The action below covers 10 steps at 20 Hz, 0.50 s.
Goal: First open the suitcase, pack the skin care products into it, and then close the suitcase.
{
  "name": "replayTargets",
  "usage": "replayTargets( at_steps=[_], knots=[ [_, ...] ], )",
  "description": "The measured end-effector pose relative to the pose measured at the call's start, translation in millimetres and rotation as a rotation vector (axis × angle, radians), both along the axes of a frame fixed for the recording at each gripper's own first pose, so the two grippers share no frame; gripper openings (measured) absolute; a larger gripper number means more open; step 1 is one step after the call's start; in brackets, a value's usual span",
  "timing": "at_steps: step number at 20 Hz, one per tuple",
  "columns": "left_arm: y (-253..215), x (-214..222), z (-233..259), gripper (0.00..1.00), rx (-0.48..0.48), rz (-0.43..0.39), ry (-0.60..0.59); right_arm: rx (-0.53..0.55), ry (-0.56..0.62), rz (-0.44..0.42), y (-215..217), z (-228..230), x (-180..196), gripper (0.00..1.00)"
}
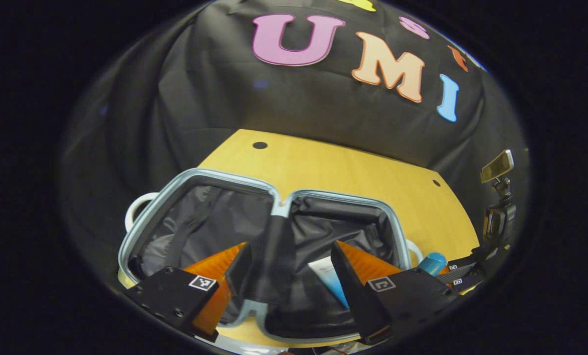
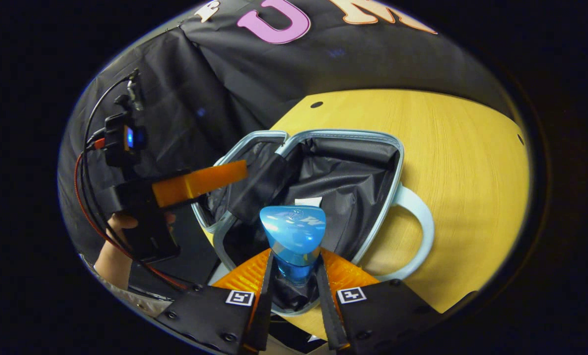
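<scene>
Wooden table (image 2: 461,162), open suitcase (image 2: 397,148), clamped bottle (image 2: 294,231).

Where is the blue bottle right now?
In the right gripper view the blue bottle sits clamped between the right gripper fingers, above the open suitcase, its right compartment, near the pale handle.

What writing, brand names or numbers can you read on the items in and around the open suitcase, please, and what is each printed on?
Blue plastic bottle cap held in the right claw: raised lettering, too blurred to read.
White-and-blue tube in the pale blue suitcase: print too small to read.
Square black-and-white markers on the right claw: coded patterns, no words.
Nothing can be quoted.
</scene>
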<state>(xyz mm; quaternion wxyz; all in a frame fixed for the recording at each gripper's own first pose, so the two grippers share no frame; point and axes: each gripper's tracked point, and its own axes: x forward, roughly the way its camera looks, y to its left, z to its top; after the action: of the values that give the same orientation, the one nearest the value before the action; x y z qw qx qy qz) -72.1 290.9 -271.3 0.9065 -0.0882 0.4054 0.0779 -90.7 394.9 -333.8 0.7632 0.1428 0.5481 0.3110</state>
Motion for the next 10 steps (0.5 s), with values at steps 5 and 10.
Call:
replayTargets(
  at_steps=[5,10],
  knots=[
    [57.0,-30.3,0.2,0.95,0.027,0.101,0.026,-0.067,0.016,-0.025,5.1,-13.6,5.8,0.47],
    [103.2,-37.3,1.7,0.95,0.056,0.184,0.02,-0.054,-0.019,-0.088,17.6,-7.9,31.7,0.62]
  ],
)
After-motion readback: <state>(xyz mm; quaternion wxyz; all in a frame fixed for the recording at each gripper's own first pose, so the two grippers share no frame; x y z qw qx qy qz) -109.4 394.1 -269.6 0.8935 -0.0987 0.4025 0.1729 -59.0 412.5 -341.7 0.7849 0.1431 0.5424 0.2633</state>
